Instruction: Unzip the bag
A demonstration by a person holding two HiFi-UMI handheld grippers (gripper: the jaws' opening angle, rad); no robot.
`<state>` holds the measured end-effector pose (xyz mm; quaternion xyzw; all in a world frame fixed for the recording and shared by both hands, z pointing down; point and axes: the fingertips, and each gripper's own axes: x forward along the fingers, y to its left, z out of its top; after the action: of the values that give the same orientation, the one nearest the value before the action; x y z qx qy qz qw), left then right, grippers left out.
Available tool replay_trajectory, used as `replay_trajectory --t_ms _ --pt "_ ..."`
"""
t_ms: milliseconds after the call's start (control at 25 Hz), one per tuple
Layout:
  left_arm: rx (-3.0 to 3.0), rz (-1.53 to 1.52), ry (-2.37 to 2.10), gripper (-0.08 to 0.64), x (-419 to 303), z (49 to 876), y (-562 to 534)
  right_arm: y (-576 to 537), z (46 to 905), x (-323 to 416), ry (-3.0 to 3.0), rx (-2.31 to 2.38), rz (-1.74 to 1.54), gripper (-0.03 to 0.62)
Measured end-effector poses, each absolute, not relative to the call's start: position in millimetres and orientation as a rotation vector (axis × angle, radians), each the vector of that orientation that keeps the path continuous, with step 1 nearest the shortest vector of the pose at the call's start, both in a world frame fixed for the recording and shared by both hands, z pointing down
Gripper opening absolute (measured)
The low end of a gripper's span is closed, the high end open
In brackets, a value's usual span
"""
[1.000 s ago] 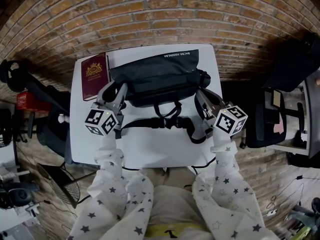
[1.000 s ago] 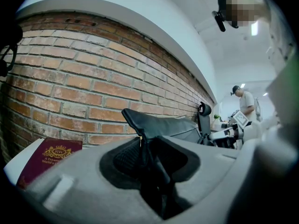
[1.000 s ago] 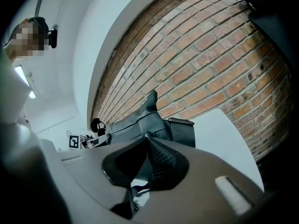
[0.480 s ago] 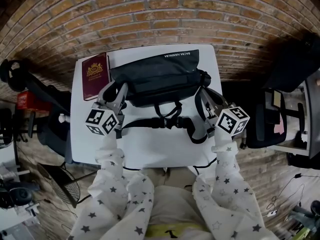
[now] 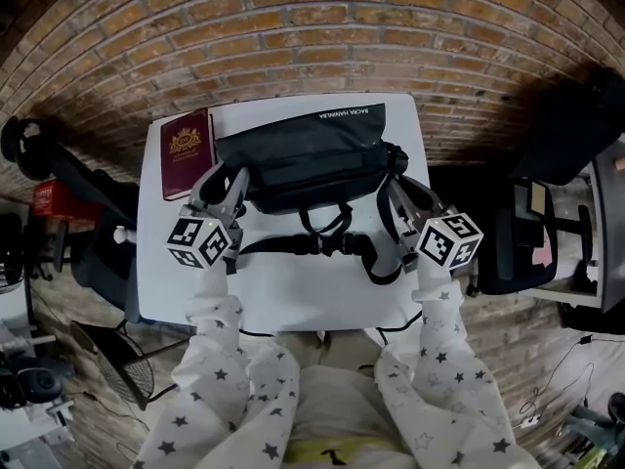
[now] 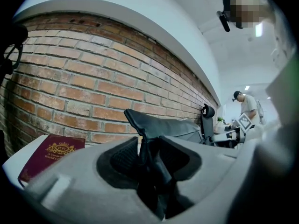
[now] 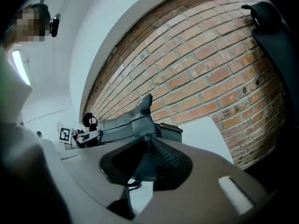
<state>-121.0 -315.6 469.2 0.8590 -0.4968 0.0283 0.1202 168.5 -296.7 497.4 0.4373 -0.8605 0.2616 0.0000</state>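
A black bag (image 5: 303,154) was seen lying across the far half of a white table (image 5: 293,296), its far side close to the table's far edge, where a brick wall (image 5: 293,47) shut off any room beyond. A maroon booklet (image 5: 186,151) was set at the far left corner, just beside the bag's left end and close to the table's left edge. The bag's strap (image 5: 312,245) was looped over the middle of the tabletop, and the near part of the table was left bare up to the person's lap. The left gripper (image 5: 227,180) was held at the bag's left end and the right gripper (image 5: 400,193) at its right end, near the table's right edge, each pointed toward the wall. The left gripper's jaws had just been opening and were seen well apart, with a fold of the bag's black fabric standing between them; the pads did not appear to be pressed on it. The right gripper's jaws had likewise just been opening and were parted by less, with a thin piece of the bag standing between them but not clamped. A dark chair (image 5: 532,242) was seen to the right of the table, apart from its edge, and dark equipment (image 5: 59,179) crowded the left side.
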Motion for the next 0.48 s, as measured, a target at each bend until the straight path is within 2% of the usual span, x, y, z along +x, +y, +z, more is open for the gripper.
replay_trajectory --t_ms 80,160,360,480 --pt "2.479 0.085 -1.501 0.186 -123.8 467.3 -313.9 -296.9 495.5 171.7 -2.672 1.392 0.746 0.117" --pt "2.458 0.065 -1.537 0.187 -126.7 463.5 -310.8 -297.1 491.9 173.2 -2.657 1.405 0.686 0.141" --pt "2.457 0.018 -1.586 0.185 -126.0 446.5 -291.9 -294.3 478.2 179.8 -2.659 1.448 0.578 0.122" --pt "2.48 0.047 -1.589 0.128 -115.6 440.2 -275.2 -288.2 467.3 182.8 -2.68 1.458 0.544 0.088"
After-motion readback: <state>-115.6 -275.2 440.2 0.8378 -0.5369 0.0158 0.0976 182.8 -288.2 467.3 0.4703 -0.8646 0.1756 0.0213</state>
